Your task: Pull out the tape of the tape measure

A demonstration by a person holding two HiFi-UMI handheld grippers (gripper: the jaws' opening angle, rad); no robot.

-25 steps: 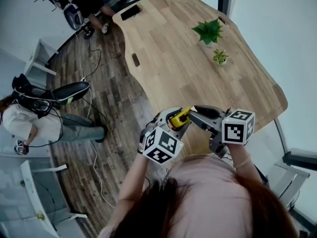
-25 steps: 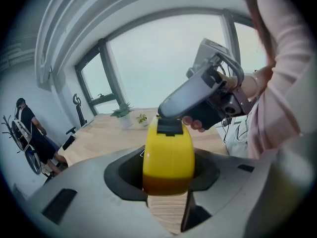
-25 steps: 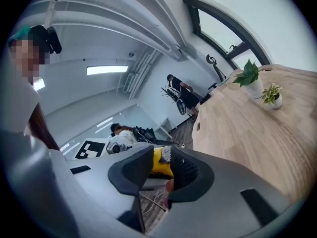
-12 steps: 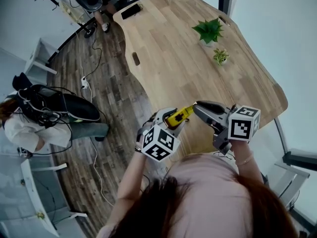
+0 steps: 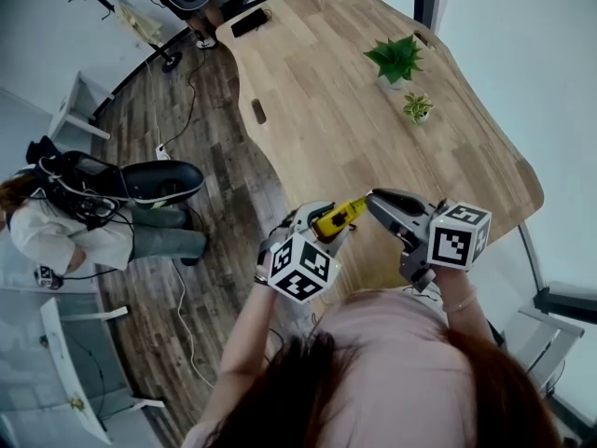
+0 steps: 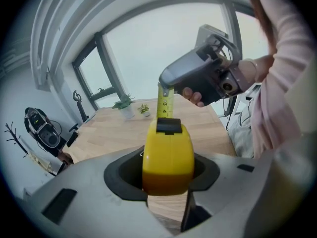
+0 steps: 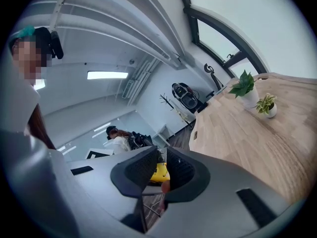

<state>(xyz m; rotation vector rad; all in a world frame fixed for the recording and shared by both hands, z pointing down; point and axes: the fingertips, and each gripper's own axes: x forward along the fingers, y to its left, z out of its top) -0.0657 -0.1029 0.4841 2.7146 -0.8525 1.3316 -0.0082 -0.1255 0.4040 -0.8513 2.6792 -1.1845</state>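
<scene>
My left gripper (image 5: 328, 220) is shut on the yellow tape measure (image 5: 332, 220), its pads clamping the case's (image 6: 168, 155) two sides in the left gripper view. A short length of yellow tape (image 6: 164, 103) with printed numbers runs out of the case up to the tip of my right gripper (image 5: 372, 197). The right jaws have just been closing and now pinch the tape's end (image 5: 362, 203). In the right gripper view the pads (image 7: 142, 168) stand close together, with the yellow case (image 7: 159, 174) just behind them. Both grippers hover near the table's edge.
The wooden table (image 5: 373, 129) carries two small potted plants (image 5: 393, 60) (image 5: 416, 108) and a black phone (image 5: 250, 21) at its far end. A person (image 5: 51, 231) sits at the left by a black chair (image 5: 154, 180). Cables lie on the floor.
The right gripper's jaws have narrowed onto the tape's end and drawn slightly right of the case, baring a short strip of tape. The left gripper has stayed put.
</scene>
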